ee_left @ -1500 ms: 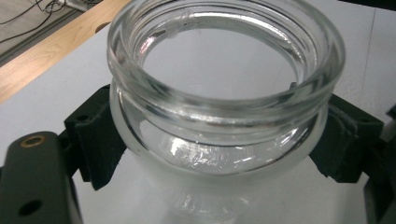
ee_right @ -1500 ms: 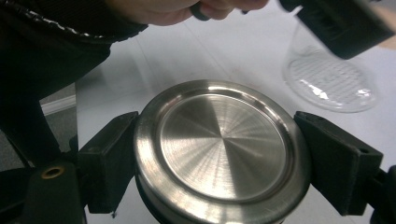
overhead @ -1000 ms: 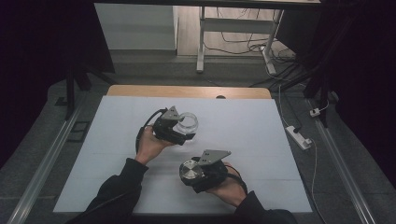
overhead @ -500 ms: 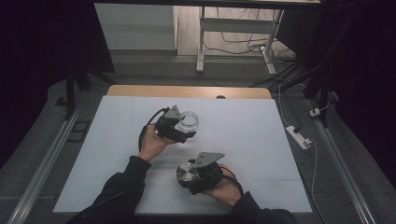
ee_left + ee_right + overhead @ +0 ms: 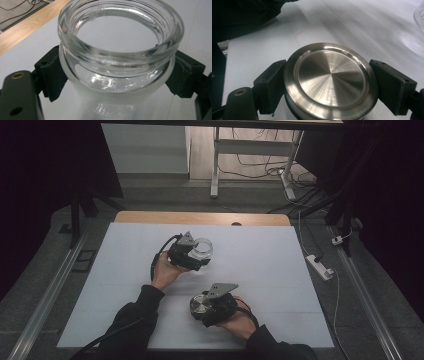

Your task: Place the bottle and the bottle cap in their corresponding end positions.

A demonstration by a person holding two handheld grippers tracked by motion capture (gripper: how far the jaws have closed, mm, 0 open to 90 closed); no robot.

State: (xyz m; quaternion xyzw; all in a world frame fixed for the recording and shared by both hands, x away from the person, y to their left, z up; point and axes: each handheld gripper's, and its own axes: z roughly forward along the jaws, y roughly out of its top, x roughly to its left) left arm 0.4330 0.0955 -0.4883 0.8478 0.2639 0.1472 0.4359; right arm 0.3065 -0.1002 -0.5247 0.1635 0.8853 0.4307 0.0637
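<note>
A clear glass jar [image 5: 201,249] with an open threaded mouth [image 5: 120,32] stands near the middle of the white table, and my left gripper [image 5: 197,254] is shut on its body; both black pads [image 5: 53,75] press its sides below the neck. Nearer the front edge, my right gripper [image 5: 201,306] is shut on a round brushed-metal lid [image 5: 200,304], top face up. In the right gripper view the lid [image 5: 330,81] sits squarely between the two pads [image 5: 393,85], close above the table. The jar holds nothing that I can see.
The white table top [image 5: 260,265] has a wooden strip [image 5: 200,217] along its far edge. A power strip [image 5: 320,266] lies on the floor to the right, with cables and a table's legs [image 5: 216,165] beyond. A dark sleeve [image 5: 249,15] lies behind the lid.
Both hands have shifted slightly. The right gripper has sunk a little toward the table with the lid. The left gripper has moved a little with the jar. Both grips are unchanged.
</note>
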